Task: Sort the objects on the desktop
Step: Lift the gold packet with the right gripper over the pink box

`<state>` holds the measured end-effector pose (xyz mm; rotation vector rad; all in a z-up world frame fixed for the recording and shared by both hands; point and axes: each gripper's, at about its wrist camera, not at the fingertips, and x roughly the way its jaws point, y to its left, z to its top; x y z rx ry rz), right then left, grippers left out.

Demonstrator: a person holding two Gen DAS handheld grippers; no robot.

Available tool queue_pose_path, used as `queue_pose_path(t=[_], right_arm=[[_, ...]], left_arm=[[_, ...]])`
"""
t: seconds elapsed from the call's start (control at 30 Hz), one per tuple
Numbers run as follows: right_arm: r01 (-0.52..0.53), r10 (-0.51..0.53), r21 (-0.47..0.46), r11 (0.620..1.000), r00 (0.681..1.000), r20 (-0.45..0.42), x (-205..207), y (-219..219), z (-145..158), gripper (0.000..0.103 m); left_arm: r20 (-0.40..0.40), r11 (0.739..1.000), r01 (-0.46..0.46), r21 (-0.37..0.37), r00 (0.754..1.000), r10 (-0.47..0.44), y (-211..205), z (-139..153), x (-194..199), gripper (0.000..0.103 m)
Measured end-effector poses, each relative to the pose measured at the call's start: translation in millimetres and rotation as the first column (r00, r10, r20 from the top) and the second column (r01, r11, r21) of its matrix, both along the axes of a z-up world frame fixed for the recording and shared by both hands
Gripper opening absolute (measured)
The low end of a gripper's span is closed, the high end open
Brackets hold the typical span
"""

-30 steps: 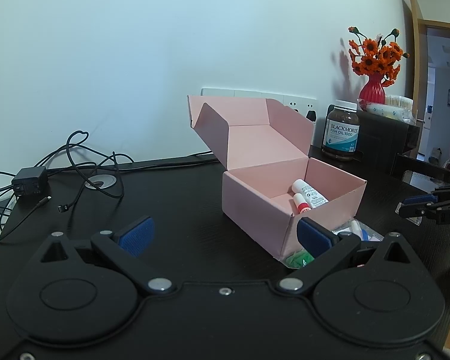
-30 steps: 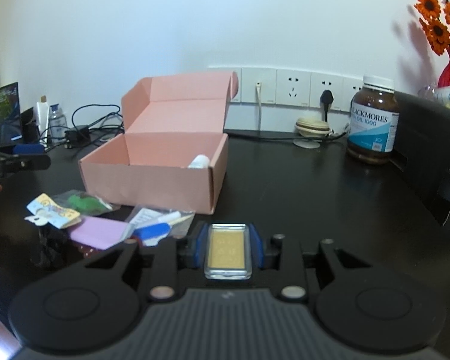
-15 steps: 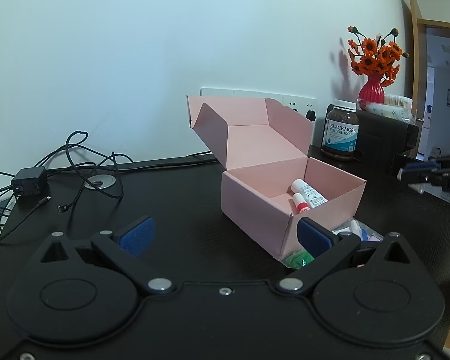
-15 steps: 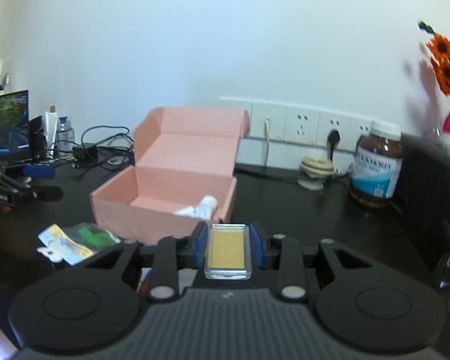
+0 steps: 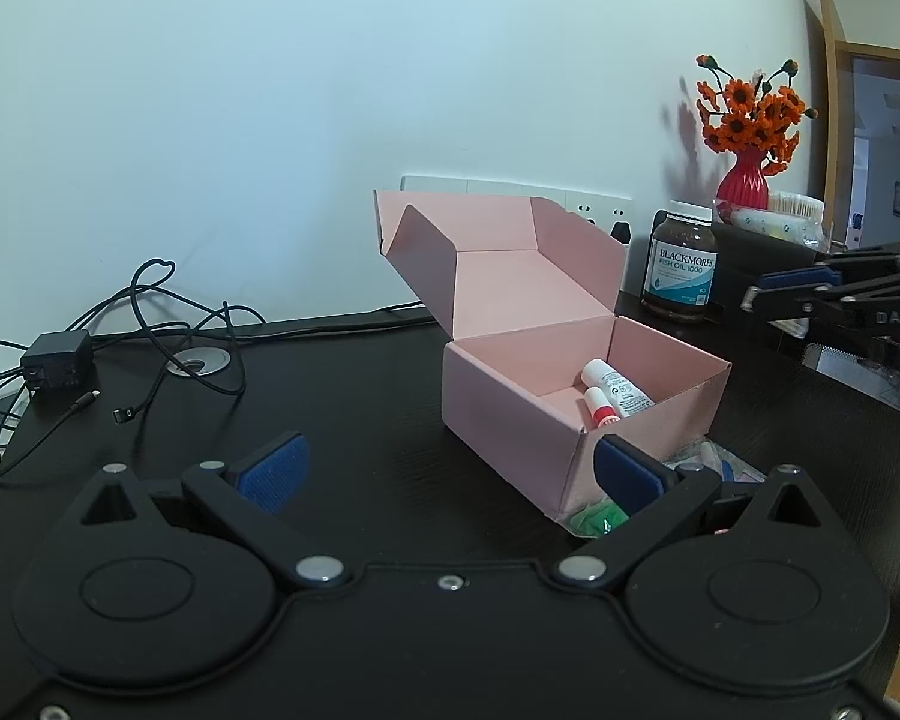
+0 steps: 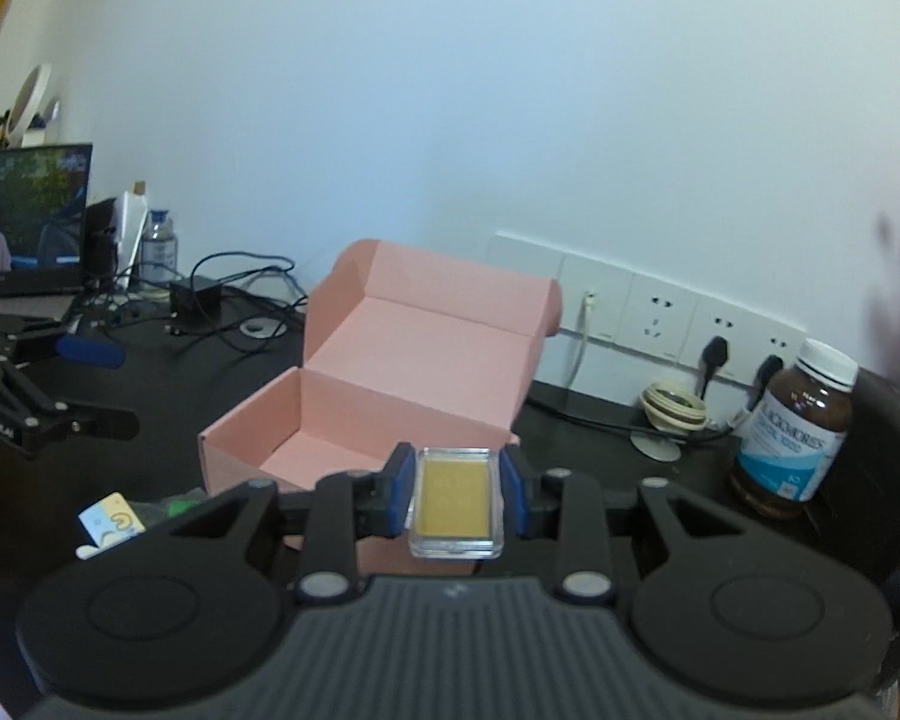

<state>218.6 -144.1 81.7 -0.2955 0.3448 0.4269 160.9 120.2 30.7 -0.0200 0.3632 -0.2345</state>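
Clamped on a clear case with a gold-coloured insert (image 6: 456,495), the right gripper (image 6: 456,495) presses its blue pads against the case's two long sides at the lower centre of the right wrist view. Just past the case sits the open pink box (image 6: 390,384), its lid flap standing up toward the wall. The left gripper (image 5: 447,474) has its jaws spread wide with nothing between them, low over the black desk (image 5: 342,396); in the left wrist view the box (image 5: 570,396) is right of centre, and two white tubes (image 5: 615,393) lie inside it against the far wall. Small packets, one of them green (image 5: 597,519), lie on the desk at the box's near corner, partly hidden by the right-hand finger (image 5: 627,474); what they are is hard to make out.

In the left wrist view a tangle of black cables (image 5: 168,324) and a black adapter (image 5: 57,357) sit at the left edge, next to a round cable port (image 5: 198,363). A brown supplement bottle (image 5: 681,270) stands right of the box, and a red vase of orange flowers (image 5: 747,138) stands on a dark raised block at upper right. A plain pale wall with a row of white sockets (image 6: 660,324) backs the desk. At the left of the right wrist view a lit screen (image 6: 27,219) stands, and a doorway (image 5: 888,150) shows at the far right of the left wrist view.
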Motion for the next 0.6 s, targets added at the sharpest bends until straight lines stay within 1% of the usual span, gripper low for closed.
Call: queue_pose_path(t=[0.17, 0.33, 0.47, 0.6], right_arm=[[-0.034, 0.032, -0.035, 0.999, 0.998, -0.056, 24.3, 23.7, -3.0, 0.03], [-0.059, 0.057, -0.008, 0.998, 0.988, -0.143, 56.8, 48.9, -3.7, 0.03], [-0.054, 0.06, 0.033, 0.998, 0.971, -0.233, 83.1, 63.1, -6.0, 0.03], [-0.011, 0.033, 0.065, 0.998, 0.939, -0.341, 109.3, 72.6, -13.4, 0.03]], left_arm=[[0.001, 1.0, 0.0, 0.001, 1.0, 0.0, 0.0, -0.1, -0.3, 0.103], [0.002, 1.0, 0.002, 0.007, 1.0, -0.002, -0.8, -0.3, -0.4, 0.103], [0.002, 1.0, 0.007, 0.007, 1.0, -0.007, -1.0, -0.2, -0.4, 0.103], [0.0, 1.0, 0.009, -0.001, 1.0, -0.009, 0.2, -0.5, -0.2, 0.103]])
